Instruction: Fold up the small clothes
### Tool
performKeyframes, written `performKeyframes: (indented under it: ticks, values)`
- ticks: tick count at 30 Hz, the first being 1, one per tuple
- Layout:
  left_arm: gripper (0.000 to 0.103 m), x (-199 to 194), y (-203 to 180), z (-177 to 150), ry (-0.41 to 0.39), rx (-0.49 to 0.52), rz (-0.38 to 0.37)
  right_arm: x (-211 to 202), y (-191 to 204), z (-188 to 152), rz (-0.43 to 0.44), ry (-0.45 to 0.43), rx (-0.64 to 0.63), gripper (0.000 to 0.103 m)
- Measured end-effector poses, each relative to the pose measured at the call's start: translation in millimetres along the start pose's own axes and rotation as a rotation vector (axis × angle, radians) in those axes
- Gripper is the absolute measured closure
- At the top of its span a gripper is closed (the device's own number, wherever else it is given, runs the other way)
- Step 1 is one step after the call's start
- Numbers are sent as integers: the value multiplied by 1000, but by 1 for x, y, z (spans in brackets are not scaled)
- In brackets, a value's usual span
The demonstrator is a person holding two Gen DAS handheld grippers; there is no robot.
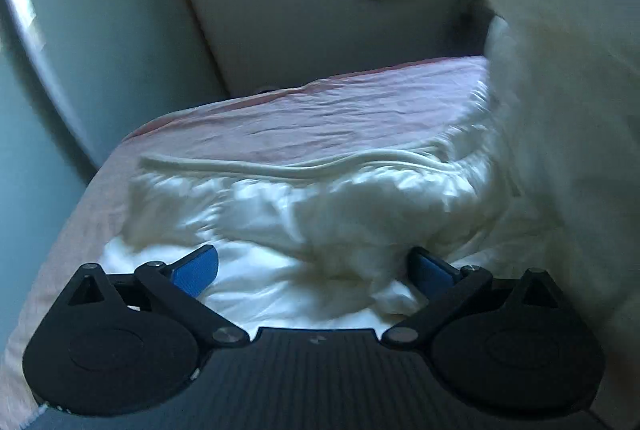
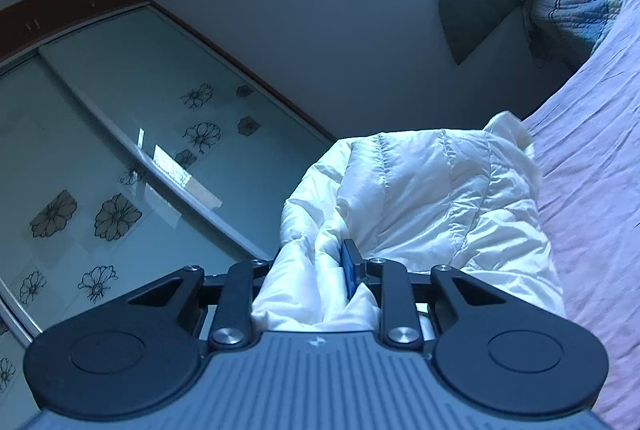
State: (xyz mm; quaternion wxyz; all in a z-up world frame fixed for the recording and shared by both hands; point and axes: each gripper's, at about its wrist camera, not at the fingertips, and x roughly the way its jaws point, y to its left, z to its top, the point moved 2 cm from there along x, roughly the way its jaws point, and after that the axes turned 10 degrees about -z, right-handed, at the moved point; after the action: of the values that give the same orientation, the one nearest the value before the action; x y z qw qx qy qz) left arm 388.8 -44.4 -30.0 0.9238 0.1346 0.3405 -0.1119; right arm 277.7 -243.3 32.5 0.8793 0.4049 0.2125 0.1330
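Observation:
A white quilted jacket lies crumpled on the pink bed sheet. My left gripper hovers low over its near part, jaws wide apart. The blue pad on the left is bare and the garment bulges against the other finger. At the right of this view a blurred part of the jacket rises off the bed. In the right wrist view my right gripper is shut on a bunched fold of the jacket. One blue pad shows; cloth hides the other finger.
Sliding wardrobe doors with a flower pattern stand beyond the bed's far edge. A plain wall meets them. A quilted blanket with dark cables on it lies at the bed's far end. The pink sheet stretches to the right.

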Motion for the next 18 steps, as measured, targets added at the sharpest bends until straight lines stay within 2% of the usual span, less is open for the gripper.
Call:
performKeyframes:
  ticks: [2,4,6,8,10,14,18]
  values:
    - [0,-14,0,4,-71,9,2,1,4,-3,6,11,-6,78]
    - [0,-31,13,5,-130,-56,-30,-1,8,-3,-2,6,-20,78]
    - [0,-43,40,6,-134,-164,-49,-5,9,0,-20,-9,-37,78]
    - [0,-51,66,2,-118,-240,-35,-5,10,1,-23,-11,-36,78]
    - [0,-56,88,-4,-106,-272,-23,-3,13,-1,-20,-6,-37,78]
    - [0,-72,132,-29,-147,-346,57,4,20,-9,-11,12,-50,78]
    - [0,-76,166,-51,-182,-456,88,19,34,-22,-6,46,-76,78]
